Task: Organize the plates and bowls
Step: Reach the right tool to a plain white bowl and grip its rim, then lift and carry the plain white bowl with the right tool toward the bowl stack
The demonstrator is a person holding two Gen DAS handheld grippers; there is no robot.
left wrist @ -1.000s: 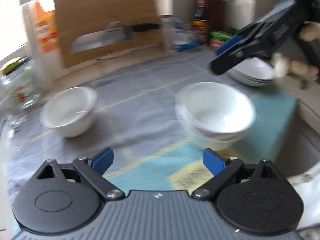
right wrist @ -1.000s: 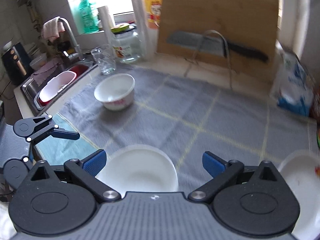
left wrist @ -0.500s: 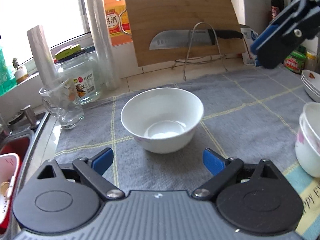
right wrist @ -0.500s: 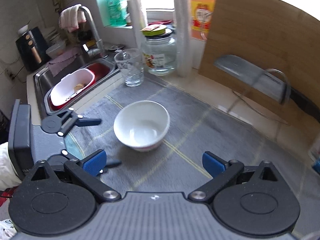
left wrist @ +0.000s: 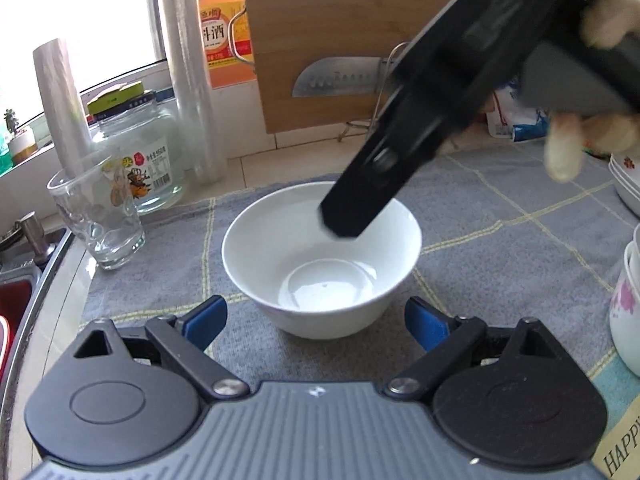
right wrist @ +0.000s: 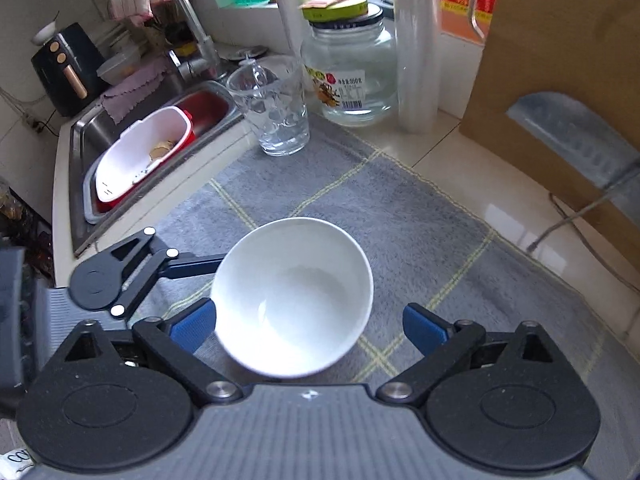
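Note:
A white bowl [left wrist: 322, 258] stands upright and empty on the grey checked towel [left wrist: 500, 216]; it also shows in the right wrist view [right wrist: 292, 296]. My left gripper [left wrist: 316, 322] is open, its blue pads on either side of the bowl's near side, not touching. My right gripper [right wrist: 306, 328] is open and hovers above the bowl; in the left wrist view its fingers [left wrist: 360, 204] reach down over the bowl's far rim. Stacked bowls [left wrist: 626, 300] and stacked plates [left wrist: 628, 184] sit at the right edge.
A drinking glass [right wrist: 276, 110], a glass jar [right wrist: 348, 68] and plastic wrap rolls [right wrist: 414, 44] stand behind the towel. A cutting board [left wrist: 340, 40] with a knife [left wrist: 340, 78] leans on the wall. The sink [right wrist: 160, 140] with a white basket lies at left.
Both grippers swung from the stacked bowls to the single bowl and closed in on it. The right gripper now hangs over the bowl; the bowl has not moved.

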